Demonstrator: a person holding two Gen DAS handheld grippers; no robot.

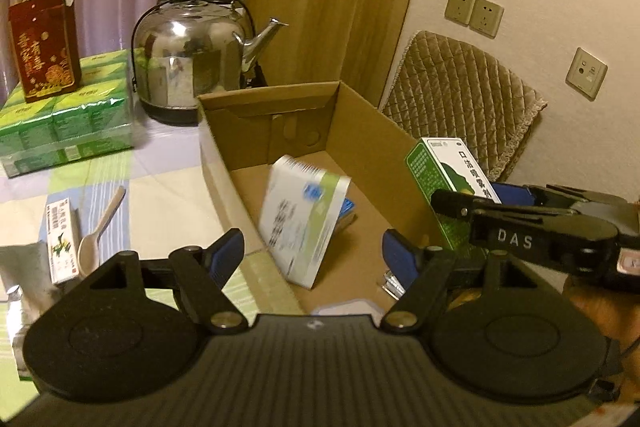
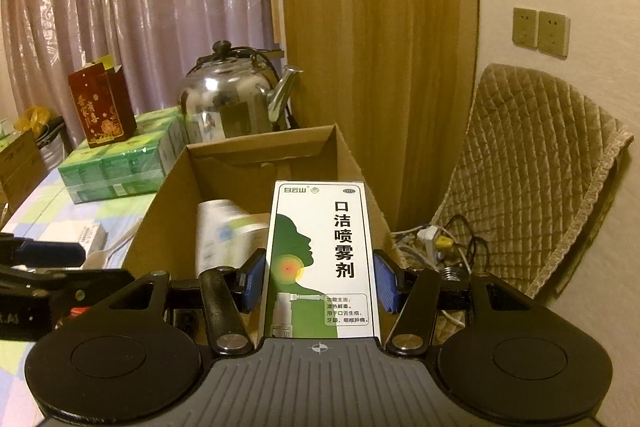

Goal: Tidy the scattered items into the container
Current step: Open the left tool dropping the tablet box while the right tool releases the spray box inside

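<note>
An open cardboard box [image 1: 272, 99] stands on the checked tablecloth. Inside it a white and green medicine box [image 1: 304, 219] leans tilted and blurred, over a blue packet [image 1: 349, 211]. My left gripper [image 1: 314, 253] hangs over the box's near edge, open, and its blue pads [image 1: 228, 251] stand clear of the medicine box. My right gripper [image 2: 320, 283] is shut on a tall green and white spray box [image 2: 320, 259], held upright over the cardboard box's [image 2: 260, 143] right side. From the left wrist, the spray box [image 1: 444, 179] shows at the right.
Left of the cardboard box lie a small medicine box [image 1: 64, 239], a spoon [image 1: 96, 235] and a foil pouch [image 1: 24, 267]. Behind stand a steel kettle [image 1: 192, 55], a green tissue pack [image 1: 68, 131] and a red gift bag [image 1: 44, 47]. A quilted chair [image 1: 460, 91] is at the right.
</note>
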